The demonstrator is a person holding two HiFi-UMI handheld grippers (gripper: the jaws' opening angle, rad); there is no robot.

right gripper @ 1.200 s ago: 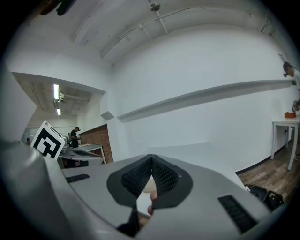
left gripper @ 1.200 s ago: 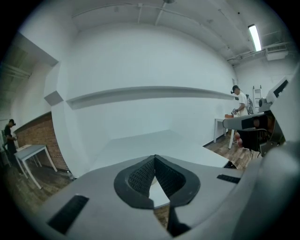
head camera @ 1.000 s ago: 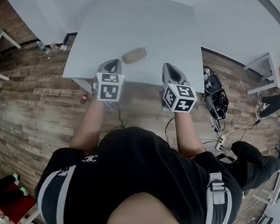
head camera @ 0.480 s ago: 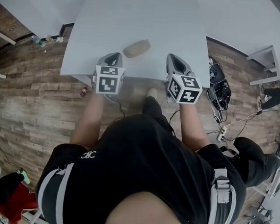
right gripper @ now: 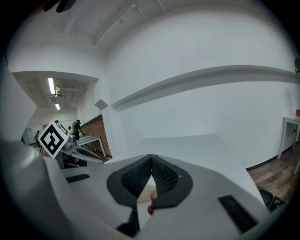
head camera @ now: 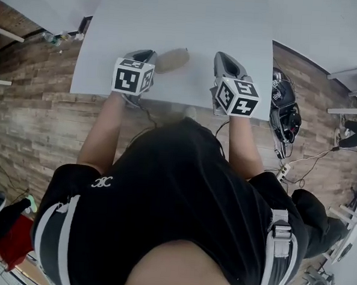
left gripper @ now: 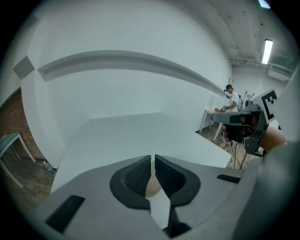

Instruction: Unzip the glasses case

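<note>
Glasses case on white table between left gripper and right gripper, jaws of both together, empty

White room, wood underfoot, lights on.
A big white table stands on the wood-plank floor; plain white walls, one brick wall, a ceiling tube light glowing, cables trailing near a small white side table.

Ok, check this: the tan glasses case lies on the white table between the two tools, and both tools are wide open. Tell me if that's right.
Not quite: both are shut and empty, as the left gripper view and the right gripper view show. The tan glasses case does lie on the white table between the left tool and the right tool.
</note>
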